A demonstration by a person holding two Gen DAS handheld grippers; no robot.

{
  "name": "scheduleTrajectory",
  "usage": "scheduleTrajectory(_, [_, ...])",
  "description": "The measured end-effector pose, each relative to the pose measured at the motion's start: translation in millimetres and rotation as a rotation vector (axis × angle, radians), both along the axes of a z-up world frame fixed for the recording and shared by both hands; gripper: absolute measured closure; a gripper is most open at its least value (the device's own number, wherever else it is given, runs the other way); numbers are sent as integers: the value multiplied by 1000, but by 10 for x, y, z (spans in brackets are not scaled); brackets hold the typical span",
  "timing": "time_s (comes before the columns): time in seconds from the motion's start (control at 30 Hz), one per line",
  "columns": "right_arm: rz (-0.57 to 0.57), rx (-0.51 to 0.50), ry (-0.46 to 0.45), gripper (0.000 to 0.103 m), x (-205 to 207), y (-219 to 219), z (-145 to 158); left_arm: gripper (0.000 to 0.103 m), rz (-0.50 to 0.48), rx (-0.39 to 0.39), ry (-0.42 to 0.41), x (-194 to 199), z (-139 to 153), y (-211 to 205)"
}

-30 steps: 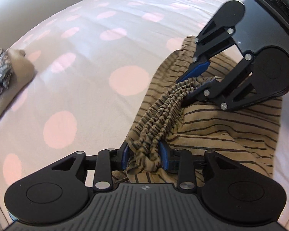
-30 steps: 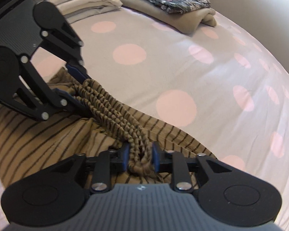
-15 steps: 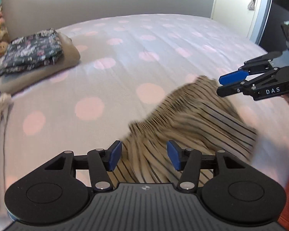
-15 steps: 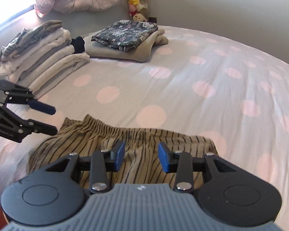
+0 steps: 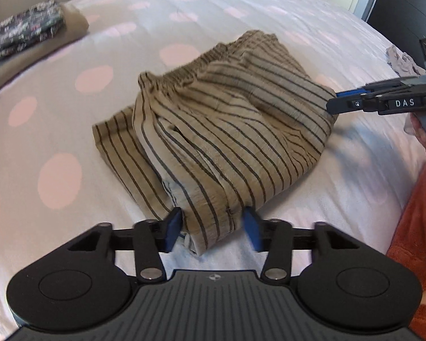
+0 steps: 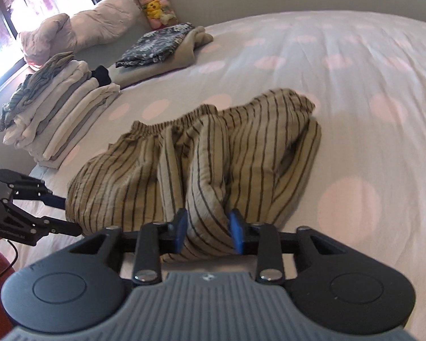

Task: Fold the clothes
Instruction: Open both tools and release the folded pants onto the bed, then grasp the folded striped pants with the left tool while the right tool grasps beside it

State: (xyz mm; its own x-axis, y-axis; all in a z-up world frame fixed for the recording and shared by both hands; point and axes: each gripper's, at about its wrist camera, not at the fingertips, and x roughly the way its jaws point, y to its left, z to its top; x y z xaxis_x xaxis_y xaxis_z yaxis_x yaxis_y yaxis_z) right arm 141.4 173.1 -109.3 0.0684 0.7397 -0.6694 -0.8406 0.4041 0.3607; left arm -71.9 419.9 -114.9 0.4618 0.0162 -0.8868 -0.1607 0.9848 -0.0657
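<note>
The striped shorts (image 5: pixel 227 125), thin crinkled tan cloth with dark lines and a gathered elastic waist, lie bunched on the soft bed (image 5: pixel 241 8) with its pink-dotted sheet. The left tool (image 5: pixel 213 228) has just been closing and its blue pads pinch a fold at 6 o'clock of the heap. The right tool (image 6: pixel 207 230), also just closing, clamps another fold at the near edge; in the left view it is at 3 o'clock and reads "DAS".

Both tools (image 5: pixel 213 228) (image 6: pixel 208 228) closing, angled down

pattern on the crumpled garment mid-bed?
Tan fabric with thin dark stripes: the striped garment; clearest in the left wrist view.
</note>
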Motion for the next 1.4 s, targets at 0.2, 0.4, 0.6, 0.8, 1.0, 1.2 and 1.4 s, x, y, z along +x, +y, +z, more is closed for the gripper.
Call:
scheduleTrajectory(0.2, [-116,7,40,98,154,-84,-102,92,76,-5,39,62,-125,83])
scheduleTrajectory(0.4, [-194,-45,26,99,297,-76,-259,94,104,38,87,109,-219,77])
scheduleTrajectory(0.6, [-264,-3,33,92,358,-242,-192,89,71,91,69,51,-160,2])
scheduleTrajectory(0.8, [-152,2,25,71,180,-346,-34,56,-14,144,59,9,-88,-156])
scheduleTrajectory(1.0, [-52,-122,-78,63,-57,-179,-86,56,-15,164,145,90,-174,-208])
scheduleTrajectory(1.2, [-28,-216,-119,93,-55,23,-277,89,-19,191,198,134,-282,-233])
scheduleTrajectory(1.4, [-109,-185,-213,102,-65,-72,-140,99,3,221,131,64,-203,-240])
